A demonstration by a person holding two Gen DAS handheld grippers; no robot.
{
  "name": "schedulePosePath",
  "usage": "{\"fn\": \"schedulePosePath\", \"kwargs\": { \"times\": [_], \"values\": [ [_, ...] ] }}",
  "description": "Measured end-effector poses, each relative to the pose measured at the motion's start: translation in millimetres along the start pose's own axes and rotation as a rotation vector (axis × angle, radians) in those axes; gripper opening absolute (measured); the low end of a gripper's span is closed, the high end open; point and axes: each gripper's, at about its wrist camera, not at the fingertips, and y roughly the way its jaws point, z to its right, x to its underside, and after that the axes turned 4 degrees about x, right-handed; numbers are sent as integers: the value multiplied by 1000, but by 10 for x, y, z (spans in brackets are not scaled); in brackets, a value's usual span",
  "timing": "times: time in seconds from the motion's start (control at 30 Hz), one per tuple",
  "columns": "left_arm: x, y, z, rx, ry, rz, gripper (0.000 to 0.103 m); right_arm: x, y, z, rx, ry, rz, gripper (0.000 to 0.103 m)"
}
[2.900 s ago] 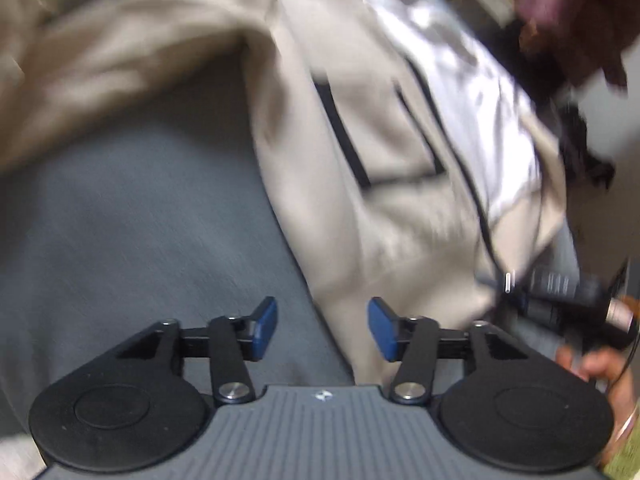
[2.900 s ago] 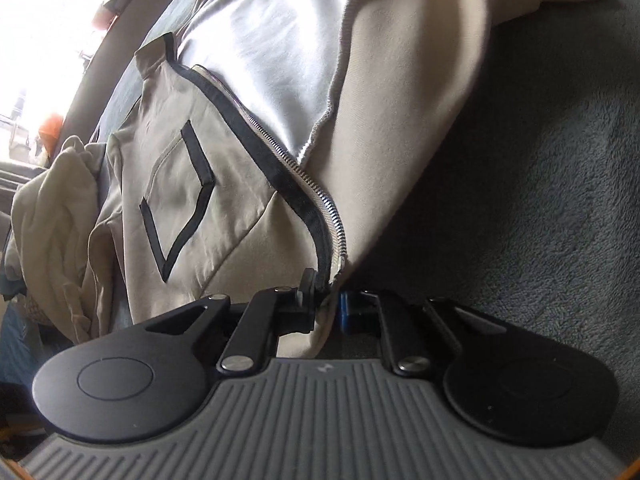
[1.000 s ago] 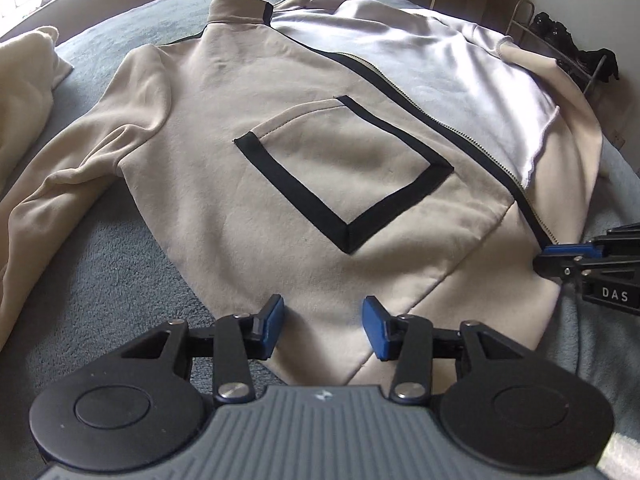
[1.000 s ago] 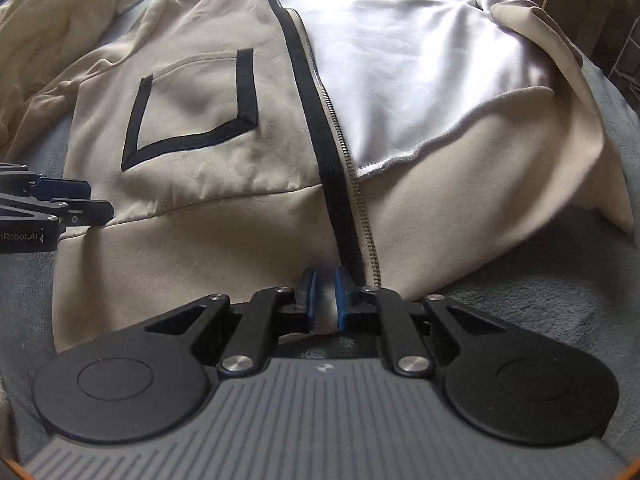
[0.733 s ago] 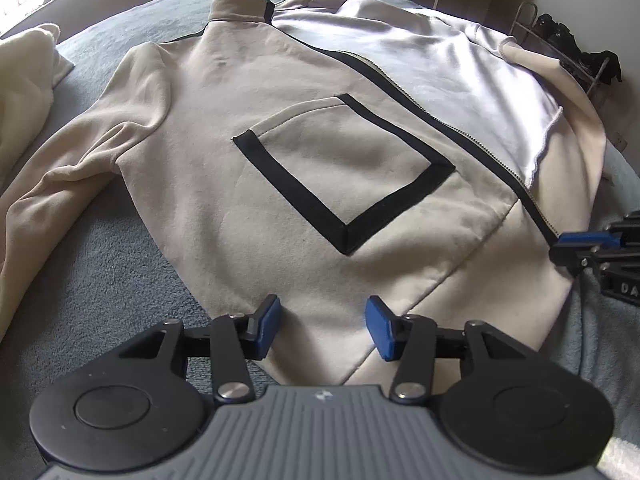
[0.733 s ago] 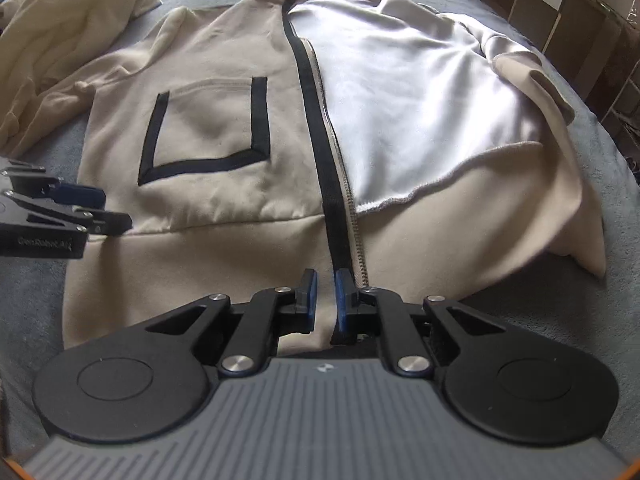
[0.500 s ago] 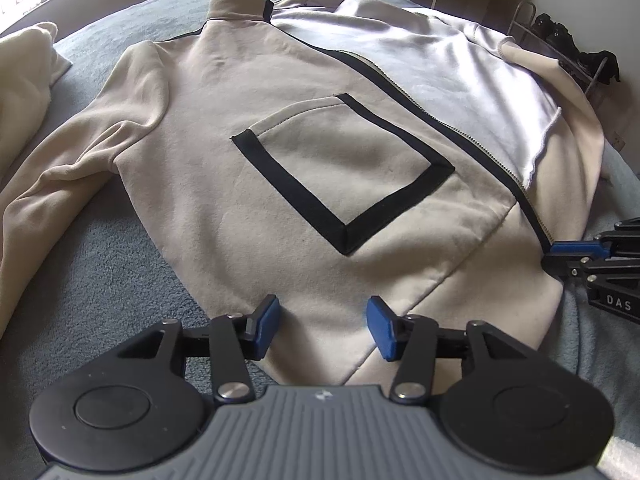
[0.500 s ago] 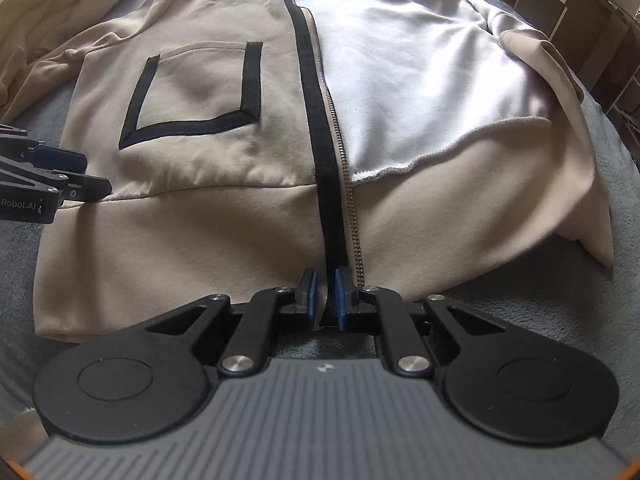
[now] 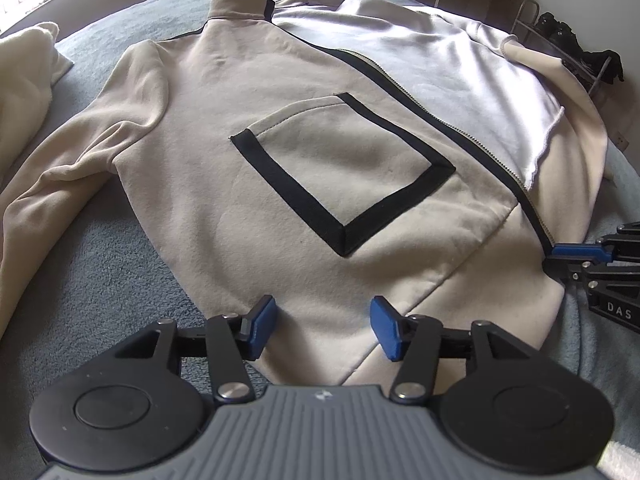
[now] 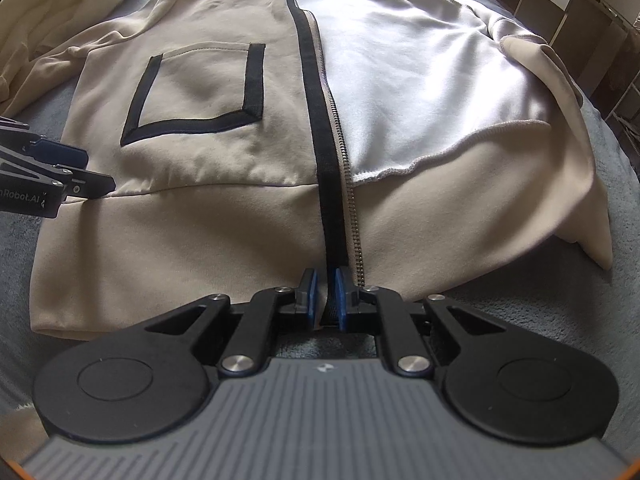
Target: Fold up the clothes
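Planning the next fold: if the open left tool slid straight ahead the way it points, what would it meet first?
Probably the bottom hem of the beige zip-up jacket, which already lies between the open left tool's blue pads. Farther along comes the black-trimmed chest pocket. Its height above the cloth is unclear.

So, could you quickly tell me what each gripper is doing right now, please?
Left gripper: open, holding nothing, over the jacket hem.
Right gripper: closed on the jacket's zipper edge.
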Motion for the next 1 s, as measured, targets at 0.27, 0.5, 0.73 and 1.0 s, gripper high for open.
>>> {"fn": "schedulePosePath", "kwargs": {
  "times": [0.27,0.5,0.73,1.0],
  "values": [
    [5,11,30,-15,2,3,55,-48,-24,47,-35,23,-21,11],
    [15,19,74,-38,-2,11,56,-359,-251,61,-121,70,49,12],
    [4,18,70,-38,5,6,56,-654,-39,-280,-151,-53,73,12],
    [-63,-72,87,-42,34,-16,56,-593,316,-330,-166,-72,29,12]
  ]
}}
